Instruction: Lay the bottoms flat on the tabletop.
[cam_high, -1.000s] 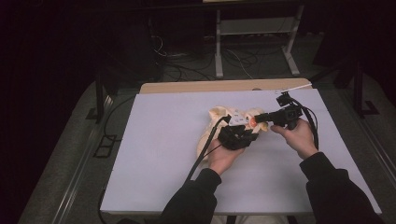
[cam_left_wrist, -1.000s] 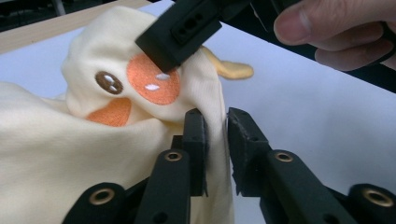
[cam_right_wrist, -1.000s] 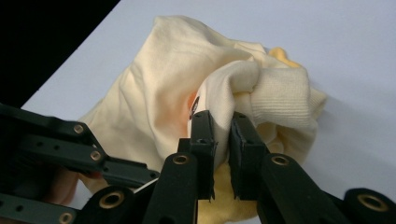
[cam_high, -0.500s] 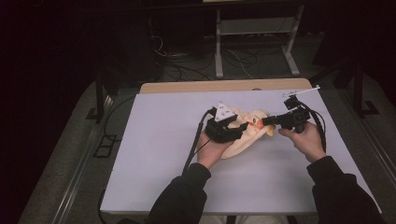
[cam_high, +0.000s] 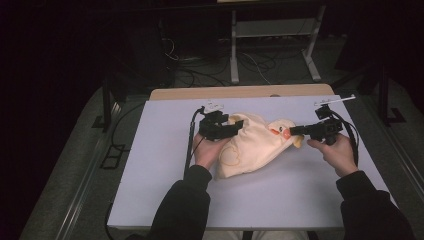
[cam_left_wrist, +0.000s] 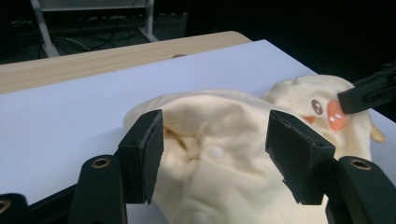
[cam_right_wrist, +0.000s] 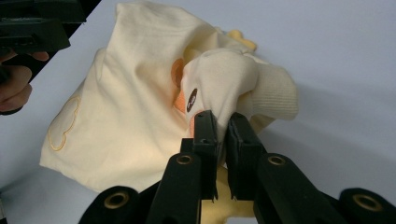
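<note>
Leftmost, left gripper (cam_high: 239, 123), held in left hand (cam_high: 209, 152), over near-left edge of cream garment (cam_high: 255, 145); fingers (cam_left_wrist: 142, 161) spread, just been opening, cloth bulging between them yet pressed by neither pad. Small white snap stud (cam_left_wrist: 215, 152) on cloth between those fingers, seen in left gripper view. Black cable (cam_high: 189, 150) trailing from gripper toward near edge of table (cam_high: 150, 200).

Centre, cream garment, crumpled, lying on pale sheet of table, slightly right of middle and nearer far edge; outline patch stitched in yellow (cam_right_wrist: 63, 128) at near-left corner; duck face with dark eye (cam_left_wrist: 317, 107) and orange beak (cam_left_wrist: 336, 115) toward right end; ribbed cuff (cam_right_wrist: 278, 95) beside face, seen in right gripper view.

Rightmost, right gripper (cam_high: 291, 131), held in right hand (cam_high: 337, 152), lying roughly level and pointing left at garment; fingers (cam_right_wrist: 205, 135) pressed nearly together, pinching fold of cloth at duck face, just below eye. Strip of bare wood (cam_high: 240, 93) along far edge of table, beyond sheet.
</note>
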